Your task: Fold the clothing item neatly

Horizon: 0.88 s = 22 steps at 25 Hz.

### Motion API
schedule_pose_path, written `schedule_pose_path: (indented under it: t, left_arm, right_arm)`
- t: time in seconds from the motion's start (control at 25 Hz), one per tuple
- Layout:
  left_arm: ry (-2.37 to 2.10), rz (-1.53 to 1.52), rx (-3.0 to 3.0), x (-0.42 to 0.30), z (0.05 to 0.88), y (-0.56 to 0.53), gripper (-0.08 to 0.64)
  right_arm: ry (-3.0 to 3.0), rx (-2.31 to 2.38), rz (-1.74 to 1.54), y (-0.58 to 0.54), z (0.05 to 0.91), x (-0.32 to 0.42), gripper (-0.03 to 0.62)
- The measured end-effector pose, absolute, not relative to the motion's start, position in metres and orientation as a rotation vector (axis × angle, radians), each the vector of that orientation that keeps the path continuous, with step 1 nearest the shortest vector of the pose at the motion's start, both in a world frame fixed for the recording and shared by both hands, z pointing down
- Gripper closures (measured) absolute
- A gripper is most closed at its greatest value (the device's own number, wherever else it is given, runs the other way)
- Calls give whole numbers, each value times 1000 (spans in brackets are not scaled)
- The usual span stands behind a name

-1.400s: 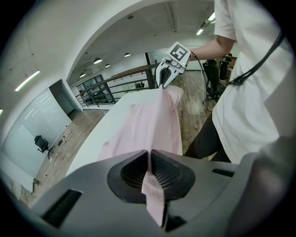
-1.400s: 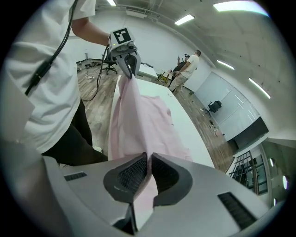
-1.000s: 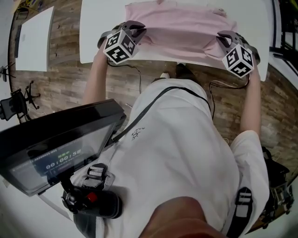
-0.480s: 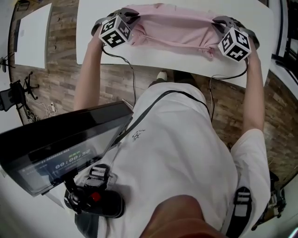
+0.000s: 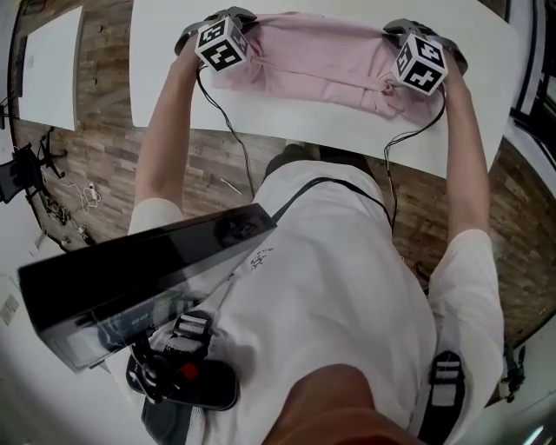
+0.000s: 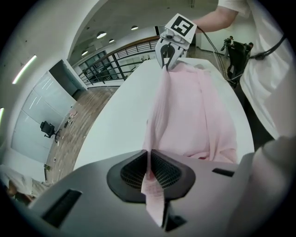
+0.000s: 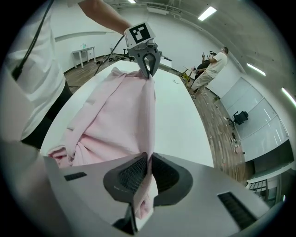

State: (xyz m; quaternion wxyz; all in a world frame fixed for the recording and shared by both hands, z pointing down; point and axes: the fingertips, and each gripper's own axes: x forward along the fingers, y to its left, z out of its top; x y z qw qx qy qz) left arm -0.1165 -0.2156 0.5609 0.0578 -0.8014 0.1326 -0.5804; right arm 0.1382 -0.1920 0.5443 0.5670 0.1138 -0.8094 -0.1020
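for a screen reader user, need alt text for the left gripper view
The left hand-held gripper pinches an edge of a pink garment, stretched over a white table to the right hand-held gripper, which is clamped on its other end.

From your head view, the left marker cube (image 5: 219, 45) and right marker cube (image 5: 420, 63) sit over the left hand-held gripper (image 5: 233, 16) and right hand-held gripper (image 5: 400, 28), so the jaws don't show there. The bench (image 5: 330, 122) runs off the top edge. In both gripper views, the gripper's own body blocks the nearest stretch of the pink garment (image 5: 321, 56). That far-off person (image 7: 210, 65) is too small to make out.
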Motion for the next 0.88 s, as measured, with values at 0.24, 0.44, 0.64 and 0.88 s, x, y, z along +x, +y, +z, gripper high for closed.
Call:
schedule_pose_path:
  t: [0.24, 0.44, 0.64, 0.88]
  left_arm:
    - [613, -1753, -2508, -124, 586, -241, 444]
    - [962, -1589, -2711, -142, 564, -266, 291]
    - [1151, -1376, -2950, -148, 533, -273, 291]
    - [1306, -1264, -2911, -170, 505, -280, 368]
  right_arm:
    - [-1933, 300, -211, -202, 578, 139, 554]
    - [-2033, 531, -106, -222, 576, 150, 387]
    - [-2095, 713, -6, -230, 534, 171, 360]
    - [-2157, 931, 106, -205, 504, 197, 453]
